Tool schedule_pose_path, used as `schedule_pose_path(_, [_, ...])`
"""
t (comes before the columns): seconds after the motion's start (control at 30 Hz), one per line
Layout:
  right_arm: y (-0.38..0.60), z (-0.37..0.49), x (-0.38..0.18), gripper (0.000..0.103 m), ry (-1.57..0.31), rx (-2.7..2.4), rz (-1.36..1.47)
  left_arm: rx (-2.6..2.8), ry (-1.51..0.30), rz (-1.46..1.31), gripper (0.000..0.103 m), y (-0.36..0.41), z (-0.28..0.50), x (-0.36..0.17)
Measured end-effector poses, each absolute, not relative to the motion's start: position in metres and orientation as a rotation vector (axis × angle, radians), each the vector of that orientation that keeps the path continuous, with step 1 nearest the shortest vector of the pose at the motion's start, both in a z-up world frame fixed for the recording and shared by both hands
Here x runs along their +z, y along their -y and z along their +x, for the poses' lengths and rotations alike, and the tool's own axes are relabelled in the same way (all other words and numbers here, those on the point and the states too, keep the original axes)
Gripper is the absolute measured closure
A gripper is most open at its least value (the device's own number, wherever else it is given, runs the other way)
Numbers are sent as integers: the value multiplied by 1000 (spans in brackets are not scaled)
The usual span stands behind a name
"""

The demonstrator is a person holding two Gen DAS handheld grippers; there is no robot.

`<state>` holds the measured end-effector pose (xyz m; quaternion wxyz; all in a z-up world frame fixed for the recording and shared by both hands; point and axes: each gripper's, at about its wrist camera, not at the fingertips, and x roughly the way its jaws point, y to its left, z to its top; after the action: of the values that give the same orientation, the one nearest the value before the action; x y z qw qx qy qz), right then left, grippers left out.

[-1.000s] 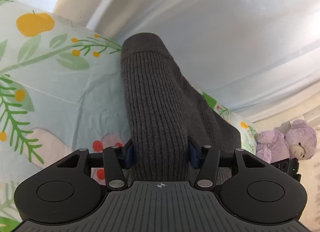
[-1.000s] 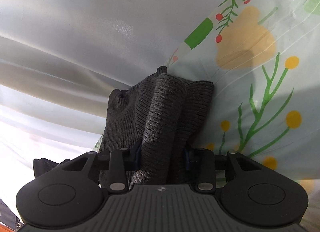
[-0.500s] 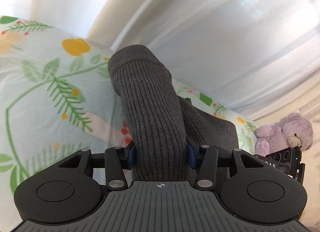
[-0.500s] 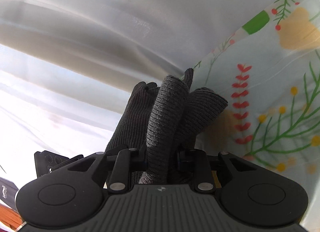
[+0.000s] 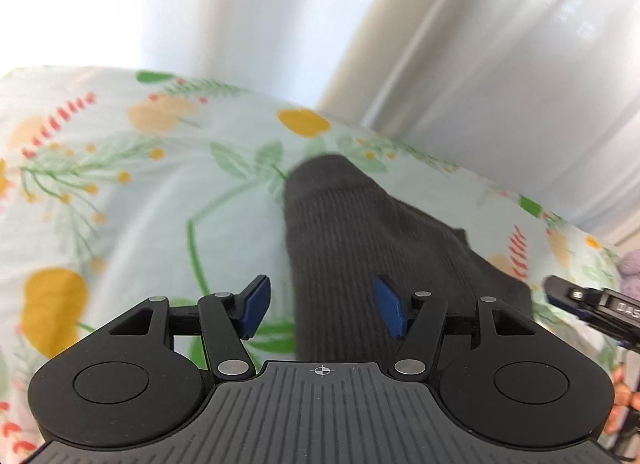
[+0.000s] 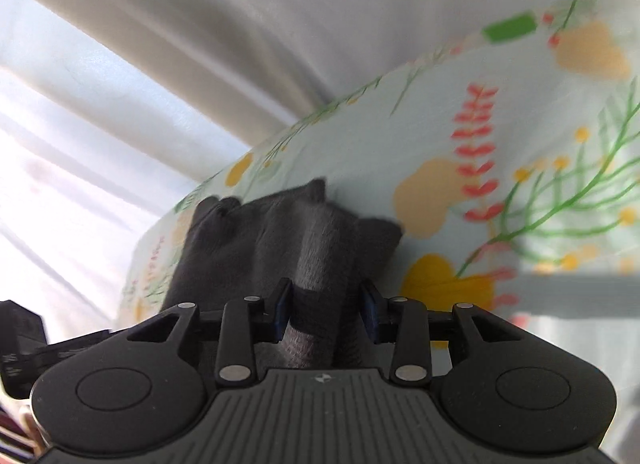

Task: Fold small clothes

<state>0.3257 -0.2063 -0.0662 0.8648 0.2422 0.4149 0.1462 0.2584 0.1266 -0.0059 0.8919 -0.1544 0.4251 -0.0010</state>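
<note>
A dark grey ribbed knit garment lies on a floral sheet. My left gripper is open; its blue pads stand apart, and the cloth runs between them without being pinched. In the right wrist view the same garment is bunched in folds, and my right gripper is shut on a fold of it. The other gripper's black body shows at the right edge of the left wrist view.
White curtains hang behind the far edge of the sheet. A purple plush toy peeks in at the right edge. The floral sheet spreads to the right in the right wrist view.
My left gripper has opened and let go of the garment. Both grippers have pulled back and the garment has come down onto the sheet. The right gripper still holds its fold.
</note>
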Motion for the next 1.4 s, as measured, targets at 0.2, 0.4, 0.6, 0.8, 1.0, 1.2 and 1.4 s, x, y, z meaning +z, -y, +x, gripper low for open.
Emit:
schedule_pose_path(0.2, [137, 346, -46, 72, -828, 434, 376, 64, -849, -316, 31, -105, 300, -14])
schedule_pose_path(0.4, [64, 372, -76, 87, -825, 411, 121, 137, -817, -330, 25, -90, 333, -56])
schedule_pose_path(0.6, [75, 352, -97, 103, -646, 312, -56, 121, -751, -404, 17, -99, 325, -76])
schedule_pose_path(0.8, [73, 346, -104, 102, -572, 296, -81, 140, -718, -413, 16, -101, 322, -78])
schedule_pose_path(1.0, [80, 325, -93, 91, -585, 302, -65, 72, -743, -345, 15, -109, 274, -56])
schedule_pose_path(1.2, [117, 225, -81, 80, -656, 393, 51, 14, -792, -349, 16, -120, 187, -42])
schedule_pose_path(1.4, [139, 173, -92, 77, -773, 361, 107, -10, -868, -186, 16, -98, 137, -62])
